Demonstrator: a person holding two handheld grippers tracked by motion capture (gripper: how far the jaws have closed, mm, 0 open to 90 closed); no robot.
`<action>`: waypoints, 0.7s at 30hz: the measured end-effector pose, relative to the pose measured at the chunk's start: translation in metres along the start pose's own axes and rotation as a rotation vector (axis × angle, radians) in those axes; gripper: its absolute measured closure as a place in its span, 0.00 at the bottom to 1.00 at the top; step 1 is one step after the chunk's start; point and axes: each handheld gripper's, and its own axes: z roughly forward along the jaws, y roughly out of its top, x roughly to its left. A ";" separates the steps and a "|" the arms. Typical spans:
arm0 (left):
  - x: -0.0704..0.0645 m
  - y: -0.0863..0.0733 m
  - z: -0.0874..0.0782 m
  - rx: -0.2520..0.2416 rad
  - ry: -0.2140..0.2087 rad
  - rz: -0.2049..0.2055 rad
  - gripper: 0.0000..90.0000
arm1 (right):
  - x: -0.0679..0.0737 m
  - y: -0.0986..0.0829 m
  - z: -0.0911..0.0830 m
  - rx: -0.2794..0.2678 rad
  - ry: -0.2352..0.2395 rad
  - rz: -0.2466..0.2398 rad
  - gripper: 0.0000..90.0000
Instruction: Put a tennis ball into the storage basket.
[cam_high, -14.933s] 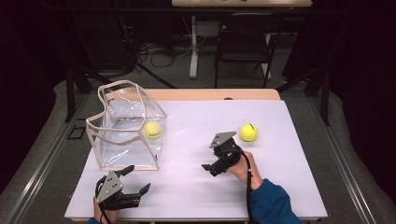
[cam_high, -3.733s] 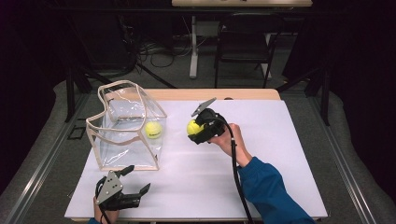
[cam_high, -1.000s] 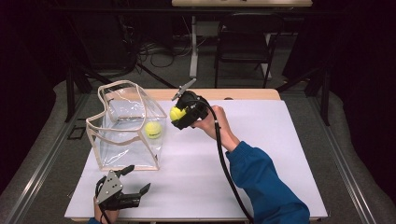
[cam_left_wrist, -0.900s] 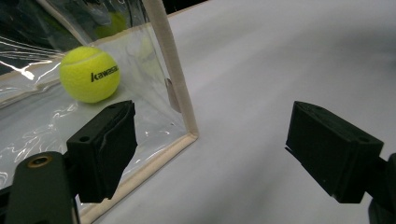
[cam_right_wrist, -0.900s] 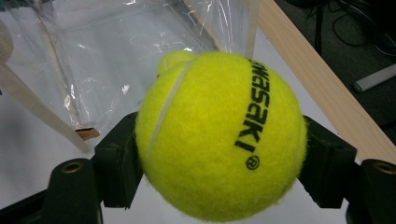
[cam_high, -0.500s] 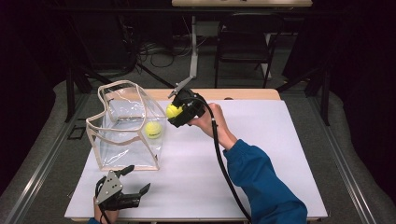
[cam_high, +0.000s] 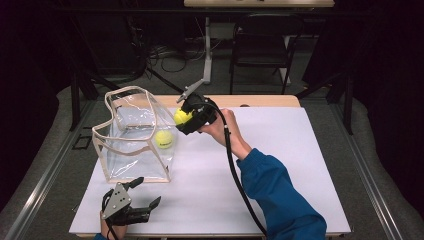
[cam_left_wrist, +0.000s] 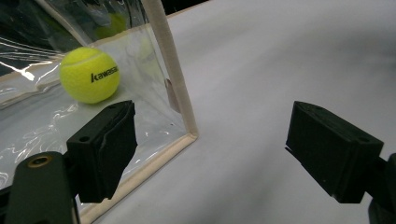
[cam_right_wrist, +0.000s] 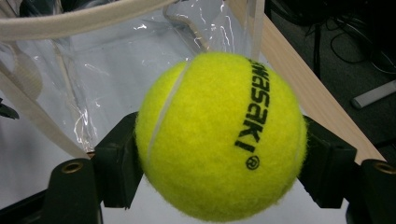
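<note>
- Two claws in use: the left claw (cam_high: 134, 200) rests at the near tabletop (cam_high: 300, 150) edge, jaws spread wide, holding nothing.
- Clear bag (cam_high: 131, 137), just beyond it, contains one tennis ball (cam_high: 163, 139).
- Right claw (cam_high: 184, 120), raised beside the bag's far right rim, grips a second ball (cam_high: 182, 116).

Looks like a lab or recording studio: white-topped bench (cam_high: 280, 165) on grey carpet, black drapes at left and right of the frame, loose cables (cam_high: 167, 52) and stand legs at upper centre, dark chair (cam_high: 260, 47) at upper right of centre.
</note>
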 end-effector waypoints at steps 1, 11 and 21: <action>0.000 0.000 0.000 0.003 0.002 -0.001 0.18 | 0.000 0.001 0.000 -0.002 0.001 -0.004 0.29; 0.000 0.000 0.000 -0.001 0.000 0.000 0.18 | 0.005 0.009 -0.003 -0.013 -0.001 -0.015 0.29; 0.000 0.000 0.000 -0.002 0.000 -0.001 0.18 | 0.008 0.014 -0.003 -0.020 -0.005 -0.031 0.29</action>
